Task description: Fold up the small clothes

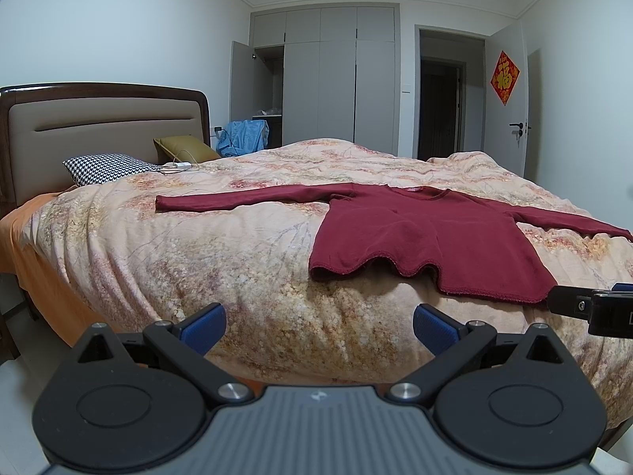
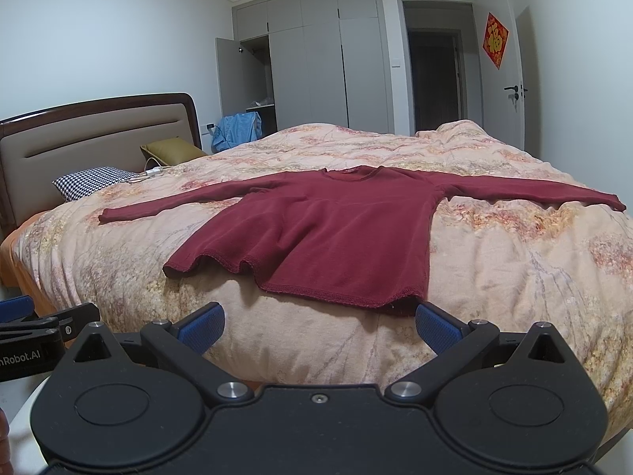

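In my left wrist view, my left tool sits at the bottom centre, spread wide and holding nothing, while the maroon top lies flat right of centre on the bed, sleeves out. In my right wrist view, my right tool is equally wide and empty, with the top's hem just above it. I judge folding hasn't begun; next I should pinch a sleeve or hem corner.

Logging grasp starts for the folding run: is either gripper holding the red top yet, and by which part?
Nothing is held. The left gripper and right gripper are both open, short of the red top.
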The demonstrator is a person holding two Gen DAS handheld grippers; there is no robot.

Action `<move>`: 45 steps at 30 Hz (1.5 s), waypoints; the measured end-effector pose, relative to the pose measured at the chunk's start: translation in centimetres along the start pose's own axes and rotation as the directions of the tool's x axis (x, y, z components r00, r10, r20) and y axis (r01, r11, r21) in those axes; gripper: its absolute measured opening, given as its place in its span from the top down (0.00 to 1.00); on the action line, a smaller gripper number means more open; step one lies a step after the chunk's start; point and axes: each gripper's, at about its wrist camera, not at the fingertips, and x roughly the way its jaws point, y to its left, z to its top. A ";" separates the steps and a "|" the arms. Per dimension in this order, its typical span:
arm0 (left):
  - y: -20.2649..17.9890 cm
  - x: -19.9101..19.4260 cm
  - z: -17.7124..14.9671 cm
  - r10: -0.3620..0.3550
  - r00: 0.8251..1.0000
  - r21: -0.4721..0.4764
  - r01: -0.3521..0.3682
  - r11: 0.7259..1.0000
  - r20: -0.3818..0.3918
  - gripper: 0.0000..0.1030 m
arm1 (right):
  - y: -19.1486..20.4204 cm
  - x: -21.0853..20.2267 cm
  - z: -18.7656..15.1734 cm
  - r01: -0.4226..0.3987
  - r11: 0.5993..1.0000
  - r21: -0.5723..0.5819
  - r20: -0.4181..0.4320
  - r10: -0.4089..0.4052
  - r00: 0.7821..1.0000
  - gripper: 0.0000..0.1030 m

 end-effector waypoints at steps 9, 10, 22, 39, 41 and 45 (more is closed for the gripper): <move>-0.1 0.2 -0.1 0.000 1.000 0.001 0.000 1.000 -0.001 0.00 | 0.0 0.1 0.0 -0.001 1.000 -0.004 0.001 0.001 1.000 0.00; -0.1 0.2 -0.1 0.001 1.000 0.002 -0.001 1.000 -0.001 0.00 | -0.1 0.0 0.0 -0.001 1.000 -0.004 0.001 0.001 1.000 0.00; -0.1 0.2 -0.1 0.002 1.000 0.003 -0.002 1.000 -0.001 0.00 | -0.2 0.0 -0.1 -0.002 1.000 0.000 0.000 0.002 1.000 0.00; -0.6 1.2 0.7 0.048 0.996 0.027 -0.046 0.999 -0.077 0.00 | -4.7 -0.5 1.1 0.070 0.989 0.131 0.118 -0.085 0.989 0.00; -0.9 1.5 1.4 0.044 0.996 0.036 -0.041 0.998 -0.082 0.00 | -5.6 -0.2 1.7 0.095 0.987 0.127 0.132 -0.112 0.985 0.00; -2.3 2.5 2.9 0.038 0.996 0.062 -0.033 0.998 -0.084 0.00 | -7.9 0.8 3.2 0.134 0.980 0.147 0.154 -0.156 0.976 0.00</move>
